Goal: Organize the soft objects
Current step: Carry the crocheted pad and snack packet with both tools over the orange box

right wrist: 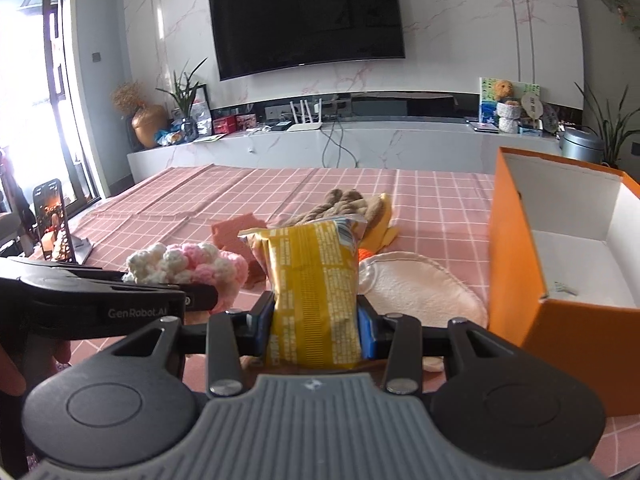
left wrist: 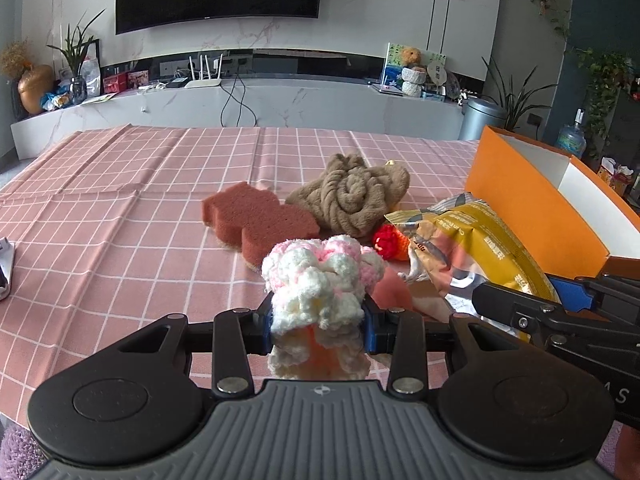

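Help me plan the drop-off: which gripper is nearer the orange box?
Right. The right gripper, clamping the yellow snack bag, sits just beside the orange box; the left gripper is farther left.

Left wrist view: low over pink checked tablecloth (left wrist: pixel 120 220), facing TV wall; left gripper (left wrist: pixel 318 320) close at bottom centre, right gripper (left wrist: pixel 560 304) entering lower right.
Right wrist view: same heading, set further right; orange box (right wrist: pixel 516 248) near at right.
Shared: television (right wrist: pixel 308 16), tablecloth, brown sponge (left wrist: pixel 260 220).
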Demonstrator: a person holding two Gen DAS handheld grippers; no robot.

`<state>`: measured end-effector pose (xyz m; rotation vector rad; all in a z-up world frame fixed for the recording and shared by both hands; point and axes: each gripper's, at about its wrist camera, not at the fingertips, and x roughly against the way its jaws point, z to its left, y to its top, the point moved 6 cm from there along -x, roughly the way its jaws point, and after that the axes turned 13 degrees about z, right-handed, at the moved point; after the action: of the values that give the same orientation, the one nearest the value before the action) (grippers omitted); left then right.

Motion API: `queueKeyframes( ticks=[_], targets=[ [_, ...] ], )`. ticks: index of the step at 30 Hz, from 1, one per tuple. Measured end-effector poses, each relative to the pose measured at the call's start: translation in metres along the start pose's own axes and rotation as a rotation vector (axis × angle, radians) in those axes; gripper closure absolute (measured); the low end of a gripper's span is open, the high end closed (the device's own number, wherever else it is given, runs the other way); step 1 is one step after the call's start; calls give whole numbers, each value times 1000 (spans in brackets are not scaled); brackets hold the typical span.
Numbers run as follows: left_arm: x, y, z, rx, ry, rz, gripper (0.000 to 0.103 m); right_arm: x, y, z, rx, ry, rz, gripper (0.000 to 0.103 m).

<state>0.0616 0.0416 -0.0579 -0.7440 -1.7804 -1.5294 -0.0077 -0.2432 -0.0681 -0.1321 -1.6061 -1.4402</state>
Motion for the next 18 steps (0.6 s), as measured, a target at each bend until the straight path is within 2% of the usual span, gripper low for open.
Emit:
queueKeyframes(
  ticks=[12, 18],
  targets=[
    [13, 21, -21, -21, -54, -48, 59, 27, 8, -19, -33, -36, -52, 62],
    [13, 23, -29, -45, -72, -42, 59, 27, 3, -25, -53, -46, -36, 62]
  ],
)
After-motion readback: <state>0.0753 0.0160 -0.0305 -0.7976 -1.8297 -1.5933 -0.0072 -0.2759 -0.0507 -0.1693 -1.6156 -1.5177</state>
